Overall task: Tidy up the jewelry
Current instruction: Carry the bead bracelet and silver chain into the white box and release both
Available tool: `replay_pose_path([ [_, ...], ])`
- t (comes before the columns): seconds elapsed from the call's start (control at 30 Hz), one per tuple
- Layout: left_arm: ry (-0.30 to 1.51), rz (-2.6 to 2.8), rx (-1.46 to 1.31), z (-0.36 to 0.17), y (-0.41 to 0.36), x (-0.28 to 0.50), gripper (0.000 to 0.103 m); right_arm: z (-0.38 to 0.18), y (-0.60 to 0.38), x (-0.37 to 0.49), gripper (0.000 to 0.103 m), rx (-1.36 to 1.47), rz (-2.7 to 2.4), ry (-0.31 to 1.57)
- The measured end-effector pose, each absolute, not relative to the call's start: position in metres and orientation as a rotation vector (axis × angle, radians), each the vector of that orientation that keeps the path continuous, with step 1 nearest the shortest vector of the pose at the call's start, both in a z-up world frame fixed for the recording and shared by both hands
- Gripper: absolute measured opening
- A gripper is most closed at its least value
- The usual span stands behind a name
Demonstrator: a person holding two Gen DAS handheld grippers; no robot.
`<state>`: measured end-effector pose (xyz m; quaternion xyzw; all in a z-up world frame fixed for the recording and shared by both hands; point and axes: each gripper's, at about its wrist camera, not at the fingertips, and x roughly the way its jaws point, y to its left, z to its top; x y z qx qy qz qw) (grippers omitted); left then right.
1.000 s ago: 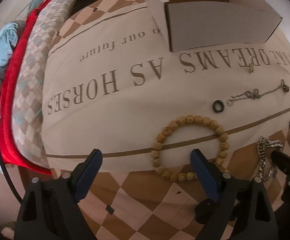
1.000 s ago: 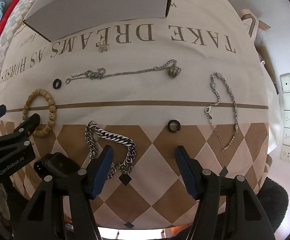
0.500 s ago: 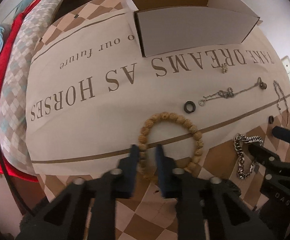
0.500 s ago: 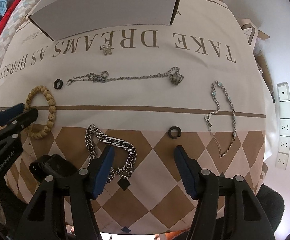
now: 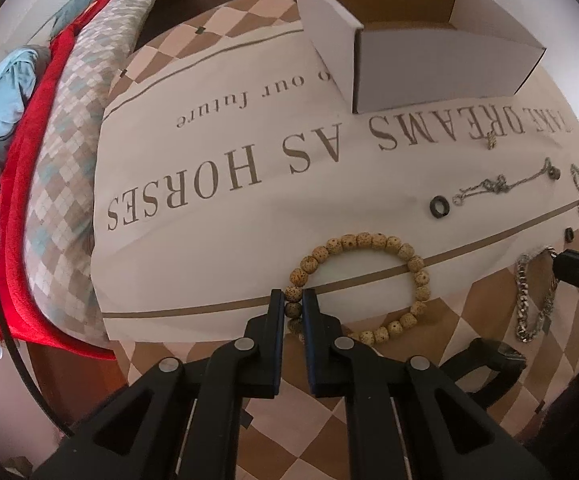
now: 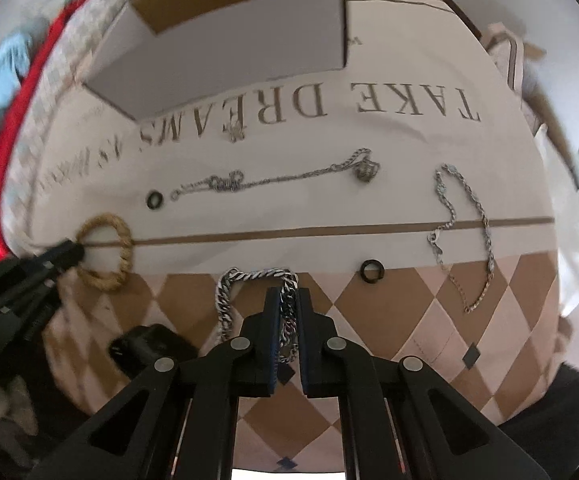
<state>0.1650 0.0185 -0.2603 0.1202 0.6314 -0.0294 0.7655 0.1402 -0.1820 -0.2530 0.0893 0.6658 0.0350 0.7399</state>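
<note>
Left wrist view
Left gripper [image 5: 293,307]: clamped on the beaded bracelet [image 5: 373,242], lower centre.
Box [image 5: 429,68]: upper right.

Right wrist view
Right gripper [image 6: 288,300]: pinching the steel chain bracelet [image 6: 249,276], lower centre.
Tablecloth [image 6: 409,140]: under both.

We see soft, even daylight and only faint shadows. Fisheye bending curves every edge inside black corners. The left wrist view is sharp; the right wrist view smears with motion blur along its left side, where the tan beaded bracelet [image 6: 105,257] blurs.
</note>
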Motion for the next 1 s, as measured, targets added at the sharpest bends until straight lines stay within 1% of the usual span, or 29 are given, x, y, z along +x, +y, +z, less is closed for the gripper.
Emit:
replay_pose_path([
  [0.17,1.346,-0.071,0.239,-0.248,0.018,0.165,0.006,-0.232,-0.194,0.135,0.007,0.247,0.078,1.409],
  [0.5,1.248,-0.106,0.211,-0.207,0.012,0.171,0.006,-0.203,-0.203,0.148,0.007,0.221,0.097,1.337],
  [0.73,1.174,-0.136,0.193,-0.167,0.003,0.176,0.006,-0.172,-0.196,0.153,0.007,0.2,0.126,1.27],
  [1.0,1.055,-0.129,0.182,-0.104,-0.009,0.2,0.006,-0.125,-0.189,0.18,0.007,0.159,0.127,1.169],
])
